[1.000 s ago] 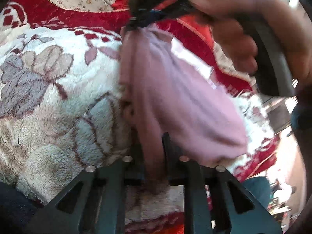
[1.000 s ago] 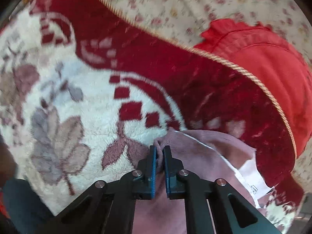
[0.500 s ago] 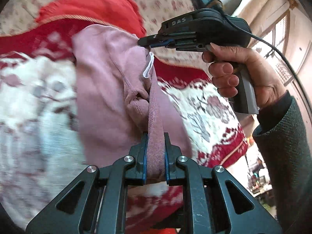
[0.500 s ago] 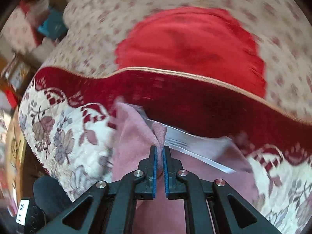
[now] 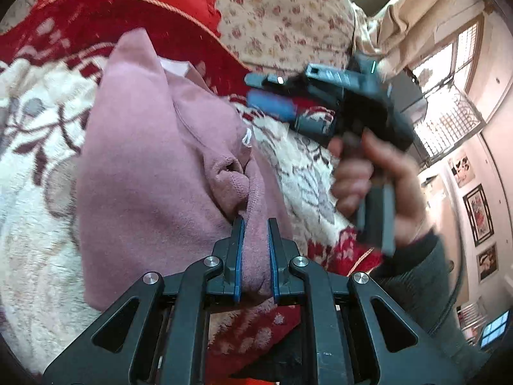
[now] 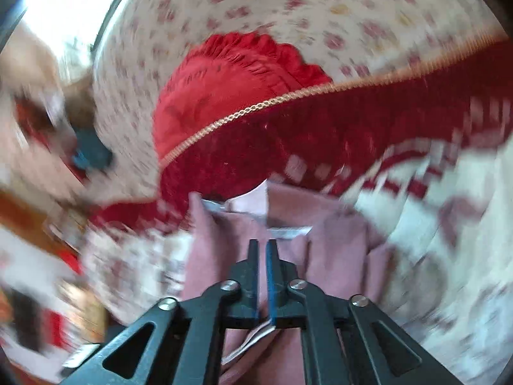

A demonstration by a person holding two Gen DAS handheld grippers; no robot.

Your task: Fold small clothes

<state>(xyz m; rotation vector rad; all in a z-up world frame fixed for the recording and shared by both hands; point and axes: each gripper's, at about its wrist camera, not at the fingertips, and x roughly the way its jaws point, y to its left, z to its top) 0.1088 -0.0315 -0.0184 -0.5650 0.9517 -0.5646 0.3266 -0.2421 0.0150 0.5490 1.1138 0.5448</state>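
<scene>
Our left tongs (image 5: 256, 224) are squeezed onto a thick fold of the pink top (image 5: 154, 160). The cloth fills the gap between the two blue pads (image 5: 239, 256). From there the pink top spreads away from us, flat on the fluffy blanket (image 5: 32, 224), which is white with red and grey leaves. A little white tag (image 5: 173, 64) peeks out at its far end.

Our right tongs (image 6: 262, 243) have their fingers almost together, with only a thin gap. The picture is blurry there, so we cannot tell if any cloth is caught between them. The pink top (image 6: 336, 250) lies right under and around them, with a white label (image 6: 288, 231) just past the tips.

In the left camera we see our right tongs (image 5: 275, 96) off to the side, held in our right hand (image 5: 378, 176), apart from the pink top.

Past the blanket's gold cord edge (image 6: 256, 109) sits a red cushion (image 6: 231, 77) on a flowery cover (image 6: 320, 6). A window (image 5: 449, 96) shows far off.
</scene>
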